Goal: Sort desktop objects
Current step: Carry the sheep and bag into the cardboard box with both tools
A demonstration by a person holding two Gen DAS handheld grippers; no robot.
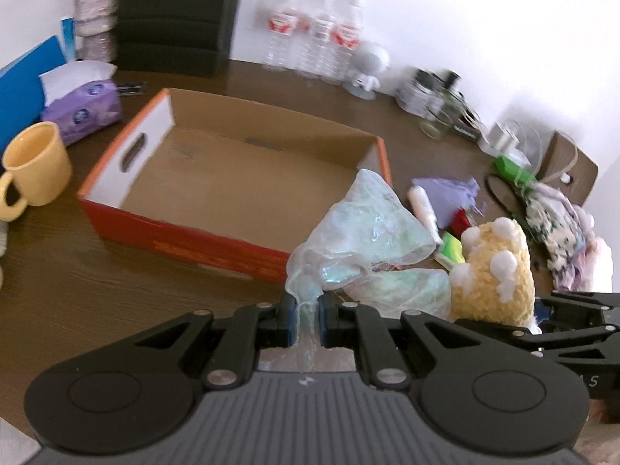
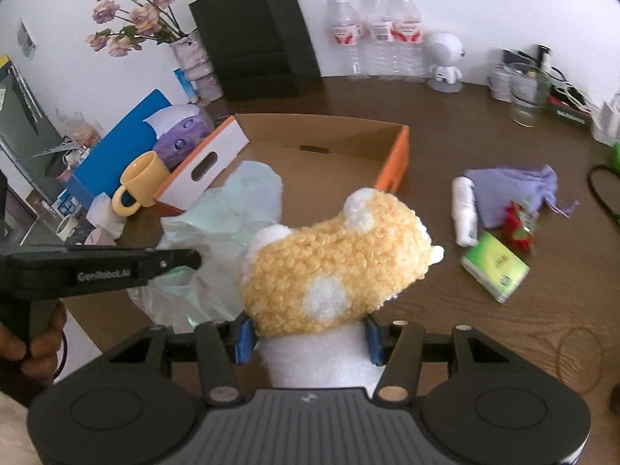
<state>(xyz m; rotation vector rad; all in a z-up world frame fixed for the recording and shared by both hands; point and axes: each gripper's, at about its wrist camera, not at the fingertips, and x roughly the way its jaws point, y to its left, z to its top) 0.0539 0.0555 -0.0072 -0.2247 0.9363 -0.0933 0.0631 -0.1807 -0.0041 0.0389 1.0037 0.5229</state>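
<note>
My left gripper (image 1: 308,319) is shut on a pale green sheer pouch (image 1: 360,240), held up near the front right corner of the open orange cardboard box (image 1: 186,232). My right gripper (image 2: 306,339) is shut on a fuzzy yellow sock with white dots (image 2: 333,267), held just right of the pouch (image 2: 217,232). The sock also shows in the left wrist view (image 1: 492,271). The left gripper shows in the right wrist view (image 2: 193,259). The box (image 2: 399,155) lies behind both, and its inside is bare cardboard.
On the brown table right of the box lie a purple pouch (image 2: 511,190), a white tube (image 2: 465,211), a green packet (image 2: 496,267) and a red item (image 2: 519,224). A yellow mug (image 1: 35,166), tissue pack (image 1: 81,104), water bottles (image 2: 376,35), black bag (image 2: 255,35) and glass jars (image 2: 523,93) surround it.
</note>
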